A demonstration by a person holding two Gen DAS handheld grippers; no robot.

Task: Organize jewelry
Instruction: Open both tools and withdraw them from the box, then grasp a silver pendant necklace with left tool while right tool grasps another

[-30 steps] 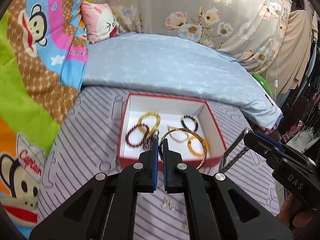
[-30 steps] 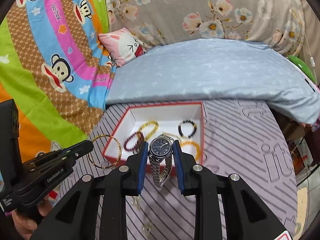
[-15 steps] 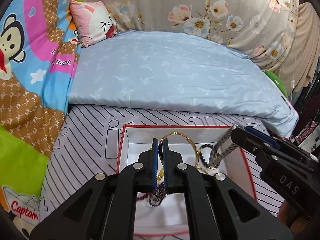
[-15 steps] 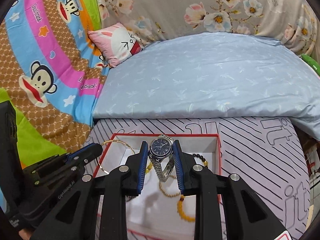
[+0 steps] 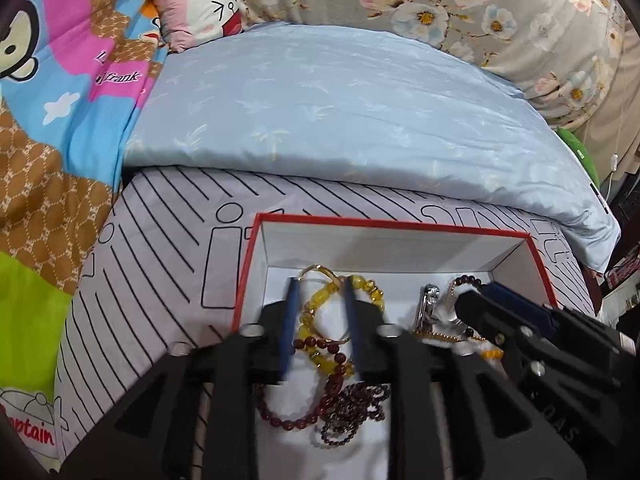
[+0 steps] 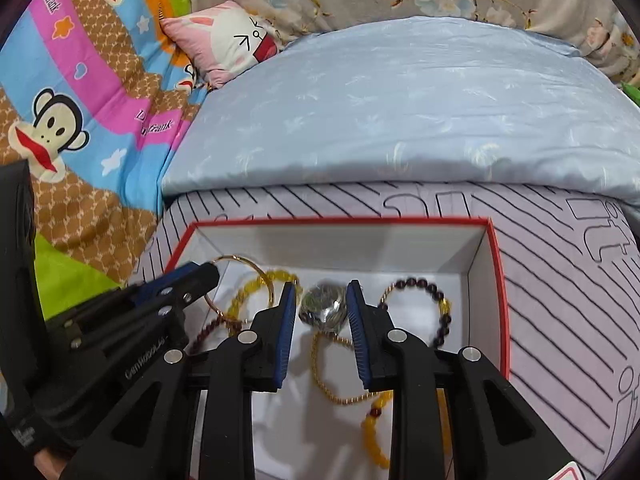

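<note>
A red box with a white inside point(image 5: 400, 225) point(image 6: 344, 222) lies on the striped bedsheet and holds several bracelets. My left gripper point(image 5: 320, 290) is open over its left part, and the thin gold bangle point(image 5: 322, 270) point(image 6: 262, 270) lies loose between its fingers on a yellow bead bracelet point(image 5: 362, 282). My right gripper point(image 6: 322, 294) is open over the middle of the box. The silver watch point(image 6: 324, 306) point(image 5: 428, 304) lies blurred between its fingers, free of them. Dark red bead bracelets point(image 5: 348, 400) lie nearer to me.
A light blue pillow point(image 5: 340, 120) lies behind the box, with a pink rabbit cushion point(image 5: 196, 4) and a cartoon monkey blanket point(image 5: 48, 92) at left. A dark bead bracelet point(image 6: 424, 292), a thin gold chain point(image 6: 336, 394) and a yellow bracelet point(image 6: 376, 432) are in the right half.
Both grippers moved forward and down into the box and opened. The left let go of the gold bangle and the right let go of the watch.
</note>
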